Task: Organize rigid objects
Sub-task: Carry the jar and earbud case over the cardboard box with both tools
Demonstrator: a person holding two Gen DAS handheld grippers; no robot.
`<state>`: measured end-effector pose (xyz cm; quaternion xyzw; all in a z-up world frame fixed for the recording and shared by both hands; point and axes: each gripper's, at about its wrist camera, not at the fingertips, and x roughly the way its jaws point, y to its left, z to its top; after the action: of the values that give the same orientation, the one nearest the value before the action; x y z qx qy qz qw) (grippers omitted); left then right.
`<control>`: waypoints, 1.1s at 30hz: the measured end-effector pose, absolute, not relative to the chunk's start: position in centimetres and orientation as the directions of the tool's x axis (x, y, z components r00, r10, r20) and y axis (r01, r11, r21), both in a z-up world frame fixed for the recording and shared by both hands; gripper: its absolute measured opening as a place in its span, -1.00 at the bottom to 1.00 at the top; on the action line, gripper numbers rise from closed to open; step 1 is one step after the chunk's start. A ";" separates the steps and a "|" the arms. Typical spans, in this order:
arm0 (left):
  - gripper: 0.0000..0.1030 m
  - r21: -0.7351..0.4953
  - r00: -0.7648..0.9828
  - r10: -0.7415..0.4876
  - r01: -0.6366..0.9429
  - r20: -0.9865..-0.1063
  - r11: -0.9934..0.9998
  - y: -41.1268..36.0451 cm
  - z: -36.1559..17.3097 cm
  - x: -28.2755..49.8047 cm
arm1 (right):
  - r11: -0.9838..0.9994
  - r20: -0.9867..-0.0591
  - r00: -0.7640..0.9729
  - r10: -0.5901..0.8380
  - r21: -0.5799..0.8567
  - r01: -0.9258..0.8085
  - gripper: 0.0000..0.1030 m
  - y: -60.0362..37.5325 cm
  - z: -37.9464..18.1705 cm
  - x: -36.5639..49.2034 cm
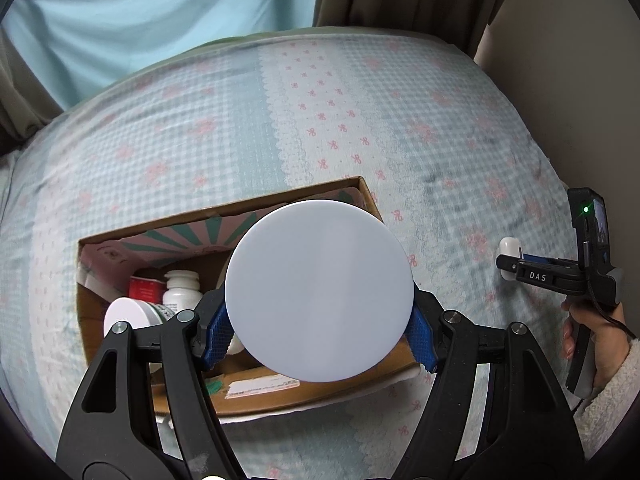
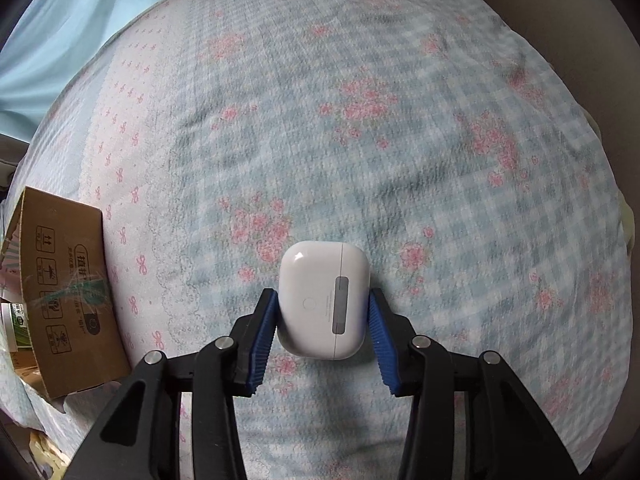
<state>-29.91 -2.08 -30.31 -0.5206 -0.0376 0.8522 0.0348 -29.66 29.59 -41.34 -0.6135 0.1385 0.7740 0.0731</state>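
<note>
Floral bedspread [image 2: 360, 100]: your left gripper [image 1: 320, 330] clamps a white disc [image 1: 319, 290] above the cardboard box [image 1: 372, 196]; lower it inside. Your right gripper [image 2: 323, 326] brackets the earbud case [image 2: 323, 304], contact uncertain.

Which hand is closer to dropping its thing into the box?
Left. Its tool grips the white round lid right above the cardboard box; the right tool with the earbud case is off beside it.

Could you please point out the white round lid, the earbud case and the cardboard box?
white round lid [image 1: 318, 290], left wrist view, centre of its flat face.
earbud case [image 2: 322, 300], right wrist view, its back.
cardboard box [image 1: 370, 196], left wrist view, far right rim.
</note>
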 end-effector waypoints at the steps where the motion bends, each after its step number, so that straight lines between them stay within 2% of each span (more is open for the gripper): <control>1: 0.32 -0.105 -0.458 0.099 -0.011 -0.884 -0.994 -2.6 -30.1 -29.7 | -0.954 -0.965 -0.253 -0.064 0.134 -0.270 -0.20 29.2 -40.5 -29.6; 11: 0.32 -0.097 -0.473 0.042 0.094 -0.880 -0.991 -9.7 -28.0 -26.0 | -0.972 -0.899 -0.402 -0.171 0.220 -0.078 -0.20 21.7 -29.9 -30.6; 17: 0.32 -0.051 -0.451 -0.012 0.129 -0.892 -0.990 -14.6 -28.8 -23.7 | -0.963 -0.870 -0.421 -0.257 0.266 0.038 -0.20 14.0 -27.3 -31.7; 24: 0.32 -0.053 -0.415 -0.005 0.128 -0.910 -0.990 -18.2 -31.8 -22.5 | -0.950 -0.881 -0.356 -0.312 0.285 0.128 -0.20 6.5 -29.4 -31.5; 33: 0.32 -0.079 -0.385 0.049 0.062 -0.922 -0.995 -17.1 -35.1 -21.6 | -0.949 -0.908 -0.276 -0.314 0.294 0.113 -0.20 2.6 -34.3 -30.1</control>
<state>-21.59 -17.12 -35.10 -0.5546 -0.0502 0.8306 -0.0039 -30.08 2.59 -34.30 -0.5865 0.0855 0.7941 -0.1346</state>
